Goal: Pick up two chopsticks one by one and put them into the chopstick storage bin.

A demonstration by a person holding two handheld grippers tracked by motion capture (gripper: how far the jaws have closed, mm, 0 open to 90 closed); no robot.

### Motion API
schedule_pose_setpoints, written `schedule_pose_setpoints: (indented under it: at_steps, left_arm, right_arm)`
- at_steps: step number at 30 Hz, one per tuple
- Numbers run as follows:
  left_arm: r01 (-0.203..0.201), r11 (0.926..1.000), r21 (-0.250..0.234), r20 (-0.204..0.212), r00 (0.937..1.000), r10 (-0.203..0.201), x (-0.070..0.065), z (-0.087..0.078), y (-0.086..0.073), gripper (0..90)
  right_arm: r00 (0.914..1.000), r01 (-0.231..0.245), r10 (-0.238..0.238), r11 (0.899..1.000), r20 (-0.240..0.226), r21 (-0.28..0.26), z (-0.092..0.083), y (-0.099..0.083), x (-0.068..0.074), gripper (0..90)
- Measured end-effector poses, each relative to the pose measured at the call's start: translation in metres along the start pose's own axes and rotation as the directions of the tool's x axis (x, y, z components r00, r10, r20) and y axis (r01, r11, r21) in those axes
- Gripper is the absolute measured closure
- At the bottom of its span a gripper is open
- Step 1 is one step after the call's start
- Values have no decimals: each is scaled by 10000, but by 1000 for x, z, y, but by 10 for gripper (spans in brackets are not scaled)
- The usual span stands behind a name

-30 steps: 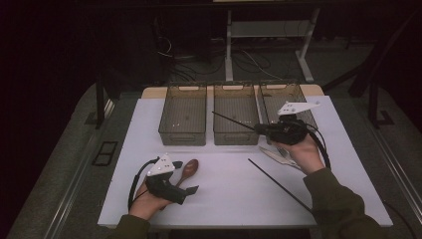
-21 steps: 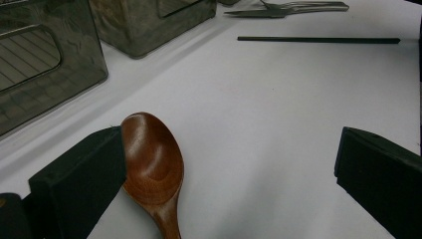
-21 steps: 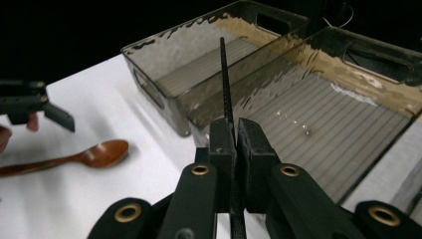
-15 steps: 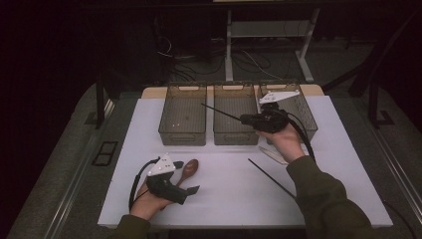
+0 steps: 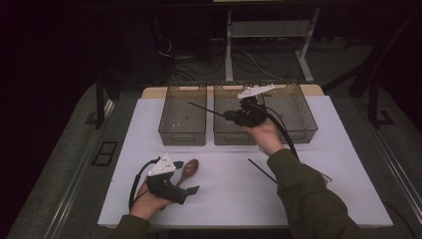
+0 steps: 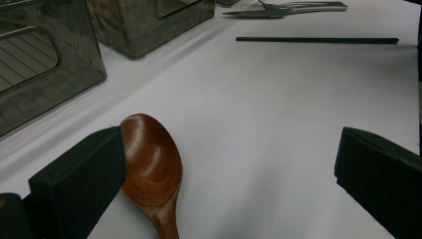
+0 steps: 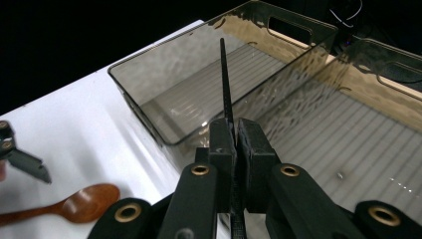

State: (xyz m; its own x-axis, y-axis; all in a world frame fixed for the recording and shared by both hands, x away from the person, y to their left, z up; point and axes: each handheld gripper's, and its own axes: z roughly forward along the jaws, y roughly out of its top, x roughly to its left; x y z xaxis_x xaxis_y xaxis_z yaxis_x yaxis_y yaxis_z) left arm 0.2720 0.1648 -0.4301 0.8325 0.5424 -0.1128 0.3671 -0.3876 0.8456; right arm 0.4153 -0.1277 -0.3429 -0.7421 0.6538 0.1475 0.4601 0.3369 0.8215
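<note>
From the high view, my right gripper (image 5: 226, 115) holds a chopstick (image 5: 205, 110) over the middle bin (image 5: 234, 137). In the left gripper view, my jaws stand wide around the spoon (image 6: 152, 172) on the desk (image 6: 278, 124). In the right gripper view, my jaws pinch the chopstick (image 7: 225, 84).

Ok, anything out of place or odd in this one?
Nothing stands out. The right gripper holds one chopstick over the bins; its mate and the spoon lie flat on the table.
</note>
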Motion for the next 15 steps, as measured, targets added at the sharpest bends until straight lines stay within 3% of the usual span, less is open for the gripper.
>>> schedule_pose_setpoints:
  at_steps: [15]
  left_arm:
    - [8, 9999, -155, 70, 10000, -7, 0, -1, 1, 0]
  right_arm:
    - [9997, -1, -15, 9977, 238, 672, 65, 24, 17, 846]
